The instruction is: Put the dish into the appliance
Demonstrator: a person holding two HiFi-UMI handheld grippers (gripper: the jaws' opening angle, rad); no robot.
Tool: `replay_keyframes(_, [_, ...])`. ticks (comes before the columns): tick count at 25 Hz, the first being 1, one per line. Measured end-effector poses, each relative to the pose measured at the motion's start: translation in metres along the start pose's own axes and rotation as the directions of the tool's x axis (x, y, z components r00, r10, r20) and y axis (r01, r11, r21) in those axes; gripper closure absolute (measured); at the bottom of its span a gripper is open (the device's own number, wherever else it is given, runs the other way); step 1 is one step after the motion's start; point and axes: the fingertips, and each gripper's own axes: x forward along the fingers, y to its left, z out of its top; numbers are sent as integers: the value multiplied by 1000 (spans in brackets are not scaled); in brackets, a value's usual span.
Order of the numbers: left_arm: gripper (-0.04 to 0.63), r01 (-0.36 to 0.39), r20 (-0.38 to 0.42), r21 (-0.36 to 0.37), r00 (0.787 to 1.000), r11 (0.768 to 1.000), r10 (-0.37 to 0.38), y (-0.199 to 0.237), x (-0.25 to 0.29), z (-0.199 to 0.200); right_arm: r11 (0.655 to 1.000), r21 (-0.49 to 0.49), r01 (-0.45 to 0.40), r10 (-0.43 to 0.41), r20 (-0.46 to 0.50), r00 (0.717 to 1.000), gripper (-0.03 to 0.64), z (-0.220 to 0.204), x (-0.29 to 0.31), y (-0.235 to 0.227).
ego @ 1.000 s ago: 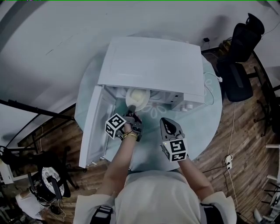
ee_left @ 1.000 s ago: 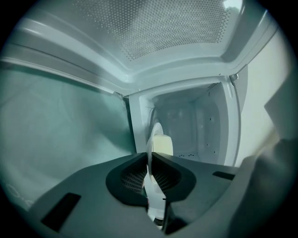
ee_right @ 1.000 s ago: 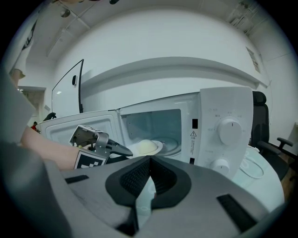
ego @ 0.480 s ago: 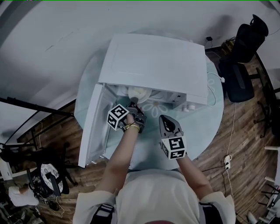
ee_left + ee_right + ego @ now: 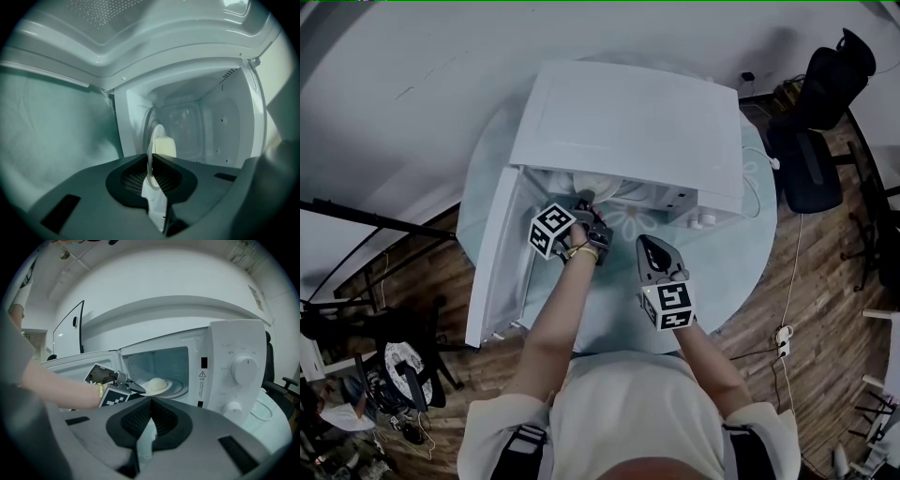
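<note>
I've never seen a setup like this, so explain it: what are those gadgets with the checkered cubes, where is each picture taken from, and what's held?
A person holds a two-jaw hand tool in each hand; there's no robot. One picture looks down from a head camera; the other two cameras ride on the tools. A white microwave oven stands on a round pale green table, its door swung open. The left gripper clamps its jaws on the rim of a white plate carrying a pale domed food, inside the oven's mouth. The right gripper hangs in front, jaws together, empty.
</note>
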Motion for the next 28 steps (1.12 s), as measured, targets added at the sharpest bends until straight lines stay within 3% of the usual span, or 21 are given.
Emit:
replay_keyframes(6, [557,17,-5,23,1000,1000,-17,-4,0,0,1000,-2,8,-7,17,1000,610,6,-6,0])
replay_keyframes(9, [477,56,-8,24,998,998,-56,-12,-4,0,1000,-3,8,-8,33,999,611,11,-12,2])
replay_keyframes(12, [441,67,-4,39,998,997,-67,-19,-12,1,1000,-4,7,-7,47,999,611,15,-18,3])
replay_keyframes(28, [428,66,-63,118,996,991,-59,-4,-68,-16,999,-32,-7,11,104,995,610,29,-51,20])
